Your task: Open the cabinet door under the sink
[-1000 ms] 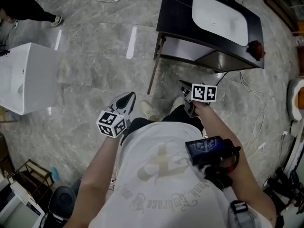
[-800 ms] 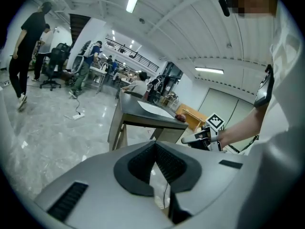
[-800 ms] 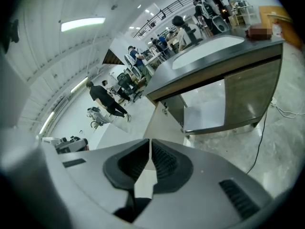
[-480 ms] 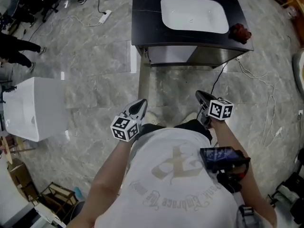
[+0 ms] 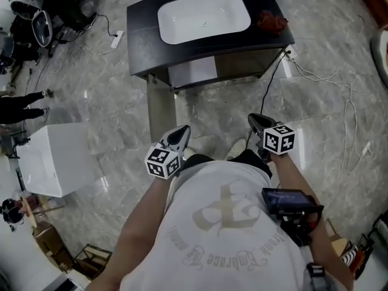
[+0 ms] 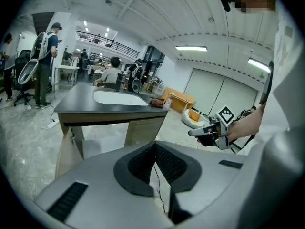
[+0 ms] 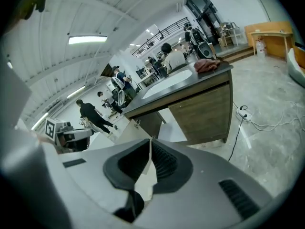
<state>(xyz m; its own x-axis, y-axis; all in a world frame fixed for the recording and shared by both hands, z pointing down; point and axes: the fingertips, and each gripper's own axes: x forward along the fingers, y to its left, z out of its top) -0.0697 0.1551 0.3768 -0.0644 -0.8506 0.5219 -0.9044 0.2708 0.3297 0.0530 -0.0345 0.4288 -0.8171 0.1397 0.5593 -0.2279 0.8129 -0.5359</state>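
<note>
Door (image 5: 161,110) under the sink (image 5: 203,16) already stood swung out at the left of the cabinet (image 5: 241,65), other front shut; job looked done. Person stood well back, left gripper (image 5: 179,133) & right gripper (image 5: 257,121) both closed tight, nothing in either

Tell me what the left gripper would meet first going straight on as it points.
Probably the floor short of the sink cabinet: the left gripper aims slightly downward at it, nothing between. Held level, it would reach the cabinet's closed wooden door. Depth is unclear.
</note>
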